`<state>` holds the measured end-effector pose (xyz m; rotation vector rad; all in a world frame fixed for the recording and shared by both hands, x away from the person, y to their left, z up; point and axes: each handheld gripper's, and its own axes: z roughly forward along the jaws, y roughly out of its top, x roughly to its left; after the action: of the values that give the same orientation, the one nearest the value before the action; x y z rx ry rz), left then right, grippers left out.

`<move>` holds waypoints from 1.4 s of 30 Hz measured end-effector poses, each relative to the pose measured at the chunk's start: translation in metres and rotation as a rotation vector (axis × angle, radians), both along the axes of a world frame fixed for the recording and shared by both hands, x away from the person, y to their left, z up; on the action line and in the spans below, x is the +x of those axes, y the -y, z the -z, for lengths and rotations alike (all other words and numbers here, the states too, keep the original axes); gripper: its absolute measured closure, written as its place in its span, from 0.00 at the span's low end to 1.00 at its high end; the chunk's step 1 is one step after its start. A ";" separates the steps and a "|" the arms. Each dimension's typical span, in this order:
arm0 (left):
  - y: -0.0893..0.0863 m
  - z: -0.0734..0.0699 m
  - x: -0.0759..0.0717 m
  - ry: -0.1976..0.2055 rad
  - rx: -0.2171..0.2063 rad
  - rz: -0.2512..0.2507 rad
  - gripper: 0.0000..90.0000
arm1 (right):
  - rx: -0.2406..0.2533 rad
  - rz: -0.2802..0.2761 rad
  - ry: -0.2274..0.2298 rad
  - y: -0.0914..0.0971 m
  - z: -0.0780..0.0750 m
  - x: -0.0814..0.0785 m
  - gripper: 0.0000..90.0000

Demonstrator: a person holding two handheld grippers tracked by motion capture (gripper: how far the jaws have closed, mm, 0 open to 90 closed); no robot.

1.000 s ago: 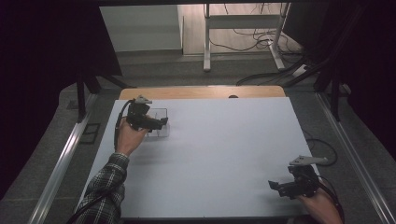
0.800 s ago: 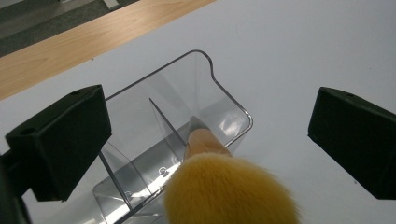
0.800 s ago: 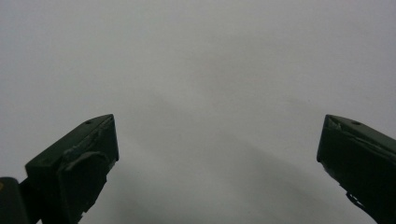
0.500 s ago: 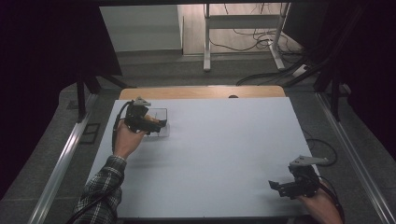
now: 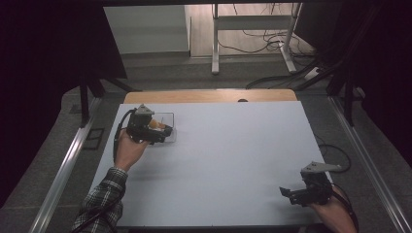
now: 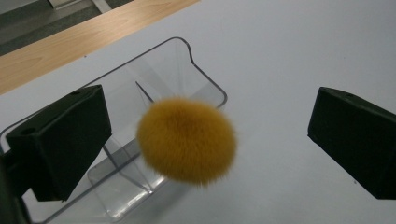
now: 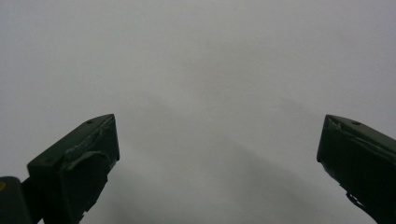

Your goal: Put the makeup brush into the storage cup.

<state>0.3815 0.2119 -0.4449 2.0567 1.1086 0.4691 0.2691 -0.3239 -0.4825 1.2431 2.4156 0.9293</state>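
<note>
A fuzzy orange ball (image 6: pixel 187 140) sits between the wide-apart jaws of my left gripper (image 6: pixel 210 112), and neither jaw touches it. It hangs over the edge of a clear plastic container (image 6: pixel 177 65) with a divider inside. I cannot tell whether the ball rests on the container. In the high view the left gripper (image 5: pixel 165 131) is over the container (image 5: pixel 167 117) at the table's far left, with the orange ball (image 5: pixel 154 124) beside it. My right gripper (image 5: pixel 287 192) is low at the front right and stands open (image 7: pixel 217 126) over bare white surface.
The white tabletop (image 5: pixel 233 145) ends in a wooden strip (image 5: pixel 209 95) along the far edge. Metal rails (image 5: pixel 63 170) run along both sides. A cable (image 5: pixel 335 155) trails off the right edge. Beyond the table are floor, a metal frame's legs and more cables.
My left hand has shifted slightly over the container. The right gripper has stayed in place.
</note>
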 end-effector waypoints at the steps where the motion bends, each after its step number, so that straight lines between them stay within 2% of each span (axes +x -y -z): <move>1: -0.002 0.001 -0.001 -0.003 -0.008 -0.002 0.00 | -0.002 0.001 -0.001 0.000 0.000 0.000 0.00; 3: -0.004 0.003 -0.004 -0.005 -0.021 -0.002 0.00 | -0.005 0.003 0.002 -0.001 0.001 0.000 0.00; 8: -0.009 0.008 -0.012 0.006 -0.005 -0.005 0.00 | 0.007 0.003 0.009 0.001 -0.002 0.000 0.00; 15: -0.017 0.007 -0.020 0.006 -0.053 -0.025 0.00 | 0.017 -0.005 0.000 0.002 -0.002 0.001 0.00; 21: -0.019 0.011 -0.027 0.005 -0.059 -0.025 0.00 | 0.021 -0.013 0.007 0.002 -0.003 0.001 0.00; 27: -0.019 0.014 -0.034 0.000 -0.039 -0.012 0.00 | 0.019 -0.018 0.008 0.001 -0.003 0.001 0.00; 35: -0.016 0.015 -0.040 -0.021 -0.045 0.005 0.01 | 0.006 -0.021 0.002 0.000 -0.002 0.001 0.00; 42: -0.013 0.015 -0.047 -0.015 -0.042 0.016 0.01 | 0.007 -0.022 -0.002 0.000 -0.002 0.001 0.00</move>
<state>0.3349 0.2248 -0.4595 2.0343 1.1010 0.4204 0.2698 -0.3236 -0.4807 1.2224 2.4346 0.9446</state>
